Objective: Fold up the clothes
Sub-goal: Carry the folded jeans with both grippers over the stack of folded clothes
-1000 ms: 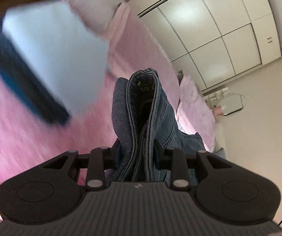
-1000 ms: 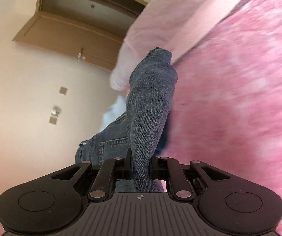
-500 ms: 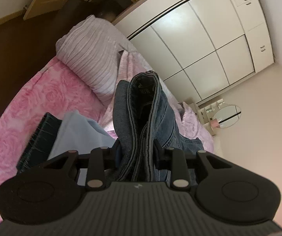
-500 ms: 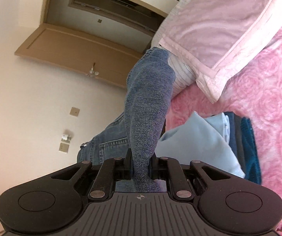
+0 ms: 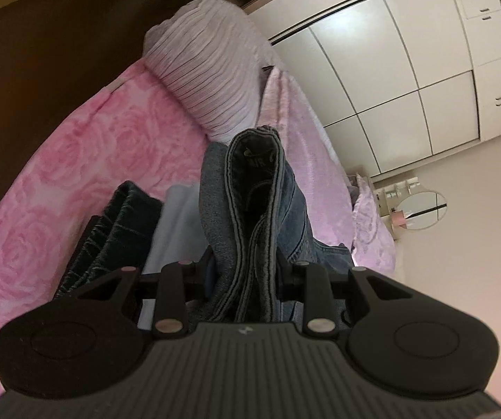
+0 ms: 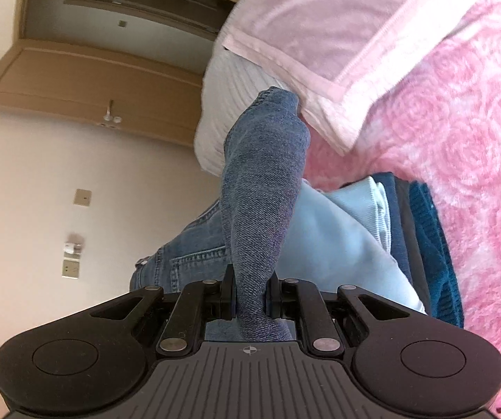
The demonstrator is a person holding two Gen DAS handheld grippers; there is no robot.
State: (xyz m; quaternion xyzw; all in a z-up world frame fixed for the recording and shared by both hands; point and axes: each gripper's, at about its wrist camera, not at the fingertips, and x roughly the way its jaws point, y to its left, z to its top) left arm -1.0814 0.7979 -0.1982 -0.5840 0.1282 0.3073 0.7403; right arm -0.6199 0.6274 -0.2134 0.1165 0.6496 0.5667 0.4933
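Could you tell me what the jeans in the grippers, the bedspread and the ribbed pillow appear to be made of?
Jeans: blue denim, judging by the twill grain, stitched seams and back pocket. Bedspread: looks like soft pink plush or fleece with a rose pattern and a fuzzy nap; the fibre cannot be told. Ribbed pillow: pale fabric in fine pleats, matte, possibly cotton.

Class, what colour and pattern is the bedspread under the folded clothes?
The bedspread is pink with a rose pattern, clearest in the right wrist view.

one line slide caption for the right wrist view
Right gripper clamps folded jeans above stacked clothes on a pink bedspread.
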